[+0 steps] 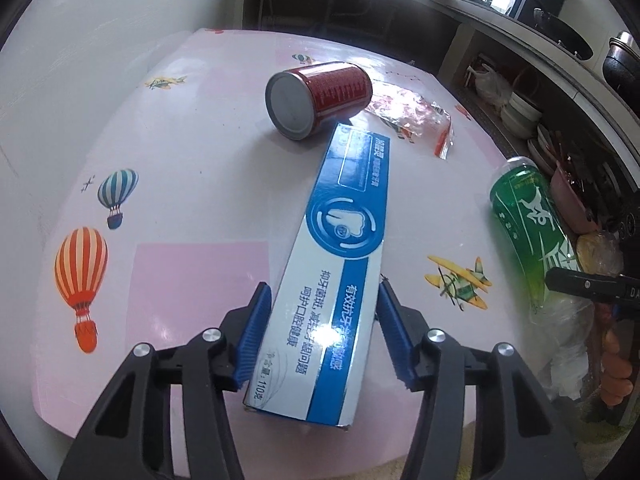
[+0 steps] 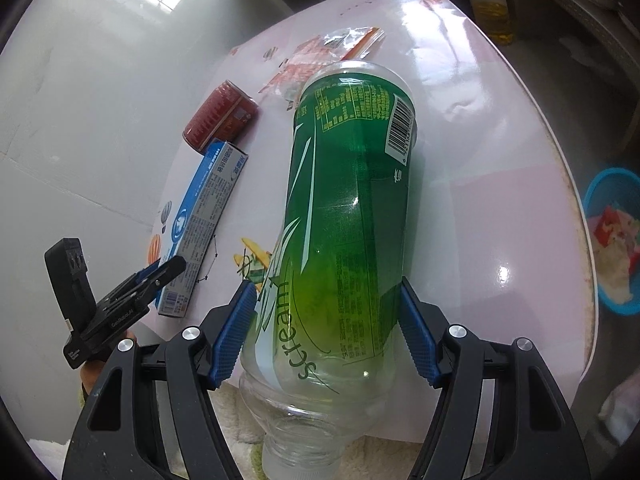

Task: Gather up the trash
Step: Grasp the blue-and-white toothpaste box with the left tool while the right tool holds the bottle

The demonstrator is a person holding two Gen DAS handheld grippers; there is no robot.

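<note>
The blue-and-white cardboard toothpaste box [image 1: 332, 248] lay flat on the pink, glossy table [image 1: 192, 168] at the centre of the left wrist view, its near end between the blue pads of the left gripper [image 1: 322, 334]. The pads met the box's two long sides, so the tongs were closed on it at a middling width. Just beyond the box's far end, at upper centre, a red metal can [image 1: 318, 98] lay on its side, touching or nearly touching the box. To the can's right lay a crumpled clear plastic wrapper [image 1: 412, 118] with red print.

In the right wrist view the green-labelled clear plastic bottle [image 2: 344, 216] filled the middle of the frame, its neck toward the camera. The right gripper [image 2: 324, 328] held it, wide-set pads pressing on both flanks. A blue plastic basket [image 2: 614, 240] holding scraps stood on the floor at the right edge. A yellow-filled bottle [image 2: 490, 8] stood at the upper right, beyond the table.
</note>
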